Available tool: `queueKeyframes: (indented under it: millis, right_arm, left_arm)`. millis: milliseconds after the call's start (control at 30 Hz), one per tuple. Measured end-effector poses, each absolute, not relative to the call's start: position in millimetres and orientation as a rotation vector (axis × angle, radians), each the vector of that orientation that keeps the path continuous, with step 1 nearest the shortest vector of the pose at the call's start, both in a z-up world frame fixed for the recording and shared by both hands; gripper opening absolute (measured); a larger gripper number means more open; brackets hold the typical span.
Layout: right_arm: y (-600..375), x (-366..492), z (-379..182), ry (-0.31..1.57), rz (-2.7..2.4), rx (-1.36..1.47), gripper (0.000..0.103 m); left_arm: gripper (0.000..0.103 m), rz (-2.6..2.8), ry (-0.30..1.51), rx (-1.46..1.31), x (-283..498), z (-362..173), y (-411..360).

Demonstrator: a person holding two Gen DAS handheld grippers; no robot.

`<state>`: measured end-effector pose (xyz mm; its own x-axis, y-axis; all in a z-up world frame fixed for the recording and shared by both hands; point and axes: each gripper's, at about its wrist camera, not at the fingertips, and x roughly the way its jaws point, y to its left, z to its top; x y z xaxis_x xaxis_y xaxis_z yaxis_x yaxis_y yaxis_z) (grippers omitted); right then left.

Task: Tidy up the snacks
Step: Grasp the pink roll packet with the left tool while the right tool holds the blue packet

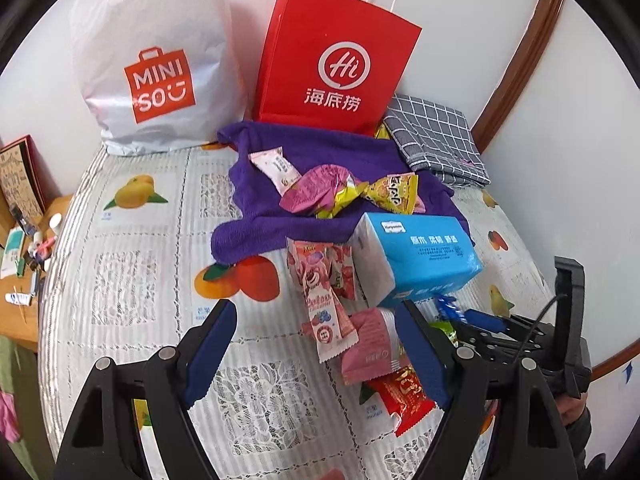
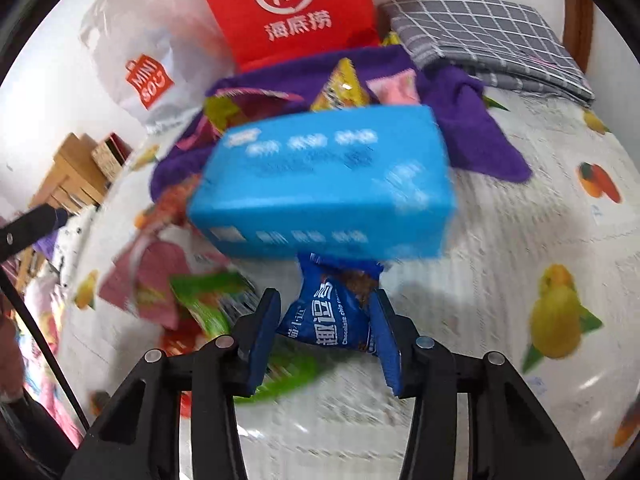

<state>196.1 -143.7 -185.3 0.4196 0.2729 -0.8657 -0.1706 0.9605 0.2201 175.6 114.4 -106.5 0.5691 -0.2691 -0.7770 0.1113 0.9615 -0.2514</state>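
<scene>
Both grippers hang over a table covered with a white lace-and-fruit tablecloth (image 1: pixel 132 272). In the right wrist view the right gripper (image 2: pixel 324 322) has its blue pads on either side of a dark blue cookie packet (image 2: pixel 326 312); the right pad touches the wrapper, and the left pad seems to touch it too, though the blur makes a firm hold hard to confirm. The packet's far end lies against the near side of a blue tissue pack (image 2: pixel 324 184).

In the left wrist view the left gripper (image 1: pixel 316 344) stands wide open with nothing held. Between its fingers lie a pink-and-white strawberry snack packet (image 1: pixel 328 320) and a pink packet (image 1: pixel 370 350) partly under it; a red packet (image 1: pixel 406 396) lies just beside the right finger.

Toward the far edge a purple cloth (image 1: pixel 304 152) is spread, bearing a pale pink packet (image 1: pixel 276 168), a magenta wrapper (image 1: pixel 316 192) and a yellow packet (image 1: pixel 394 192). The tissue pack overlaps the cloth's near edge. Behind the cloth, along the wall, stand a white shopping bag (image 1: pixel 156 60) at the far left corner and a red paper bag (image 1: pixel 336 60) upright beside it. A folded grey checked cloth (image 1: pixel 436 136) lies at the far right corner.
</scene>
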Motion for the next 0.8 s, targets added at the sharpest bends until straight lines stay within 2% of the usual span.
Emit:
queueKeyframes:
  millis: [167,233,333,400,467,800]
  right_arm:
    - [-157,188,-184,1.075,0.275,0.096,0.048]
    - [-157,191,-188,1.075,0.272,0.109,0.057]
    - [-154,200,-200,1.095,0.25,0.103,0.058]
    - [-151,199,-201,1.059,0.233,0.073,0.056]
    - [-150,197,-201,1.039,0.202,0.032,0.043]
    - [-191,184,-201,0.97,0.196,0.038,0.041]
  left_arm:
    - [0.08,-0.23,0.957,-0.187,175,-115,111]
    - [0.08,-0.232,0.967,-0.187,176,-118,109]
    - [0.08,-0.231,0.981,-0.18,175,-123,106]
    - [0.08,-0.227,0.985,-0.175,174,-126,105]
    - [0.079,-0.223,0.989,-0.175,173,-129,105]
    - [0.079,-0.255,1.004,-0.175,185,-136,82]
